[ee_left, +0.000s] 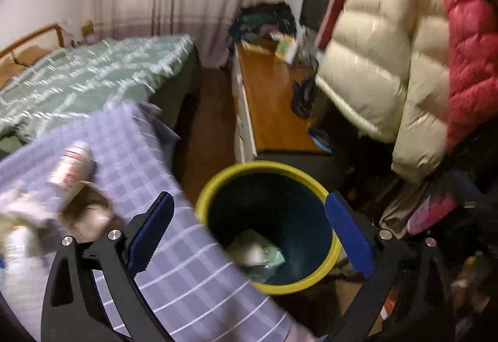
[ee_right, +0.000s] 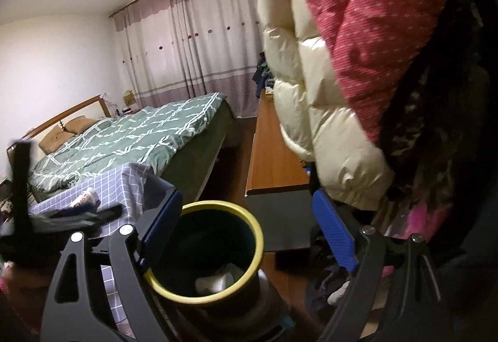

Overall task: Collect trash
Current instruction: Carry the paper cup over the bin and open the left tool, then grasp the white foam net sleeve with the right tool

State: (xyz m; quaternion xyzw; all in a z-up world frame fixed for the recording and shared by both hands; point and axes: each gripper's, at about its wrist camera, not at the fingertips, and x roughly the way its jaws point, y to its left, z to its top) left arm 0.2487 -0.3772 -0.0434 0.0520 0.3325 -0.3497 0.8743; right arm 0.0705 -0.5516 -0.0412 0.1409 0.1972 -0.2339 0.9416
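A dark bin with a yellow rim (ee_left: 202, 202) stands on the floor beside a table under a blue checked cloth (ee_left: 130, 149). Crumpled white and green trash (ee_left: 255, 251) lies in its bottom. My left gripper (ee_left: 249, 236) is open and empty, right above the bin. A white bottle with a red label (ee_left: 73, 164) and crumpled paper (ee_left: 87, 214) lie on the cloth to the left. In the right wrist view my right gripper (ee_right: 249, 236) is open and empty over the same bin (ee_right: 258, 236), with white trash (ee_right: 214, 281) inside.
A green quilted bed (ee_right: 133, 136) is behind the table. A wooden cabinet (ee_left: 270, 105) with clutter runs along the right. A cream and red puffer jacket (ee_left: 404, 55) hangs close on the right. Clothes and bags (ee_left: 435, 214) pile on the floor right of the bin.
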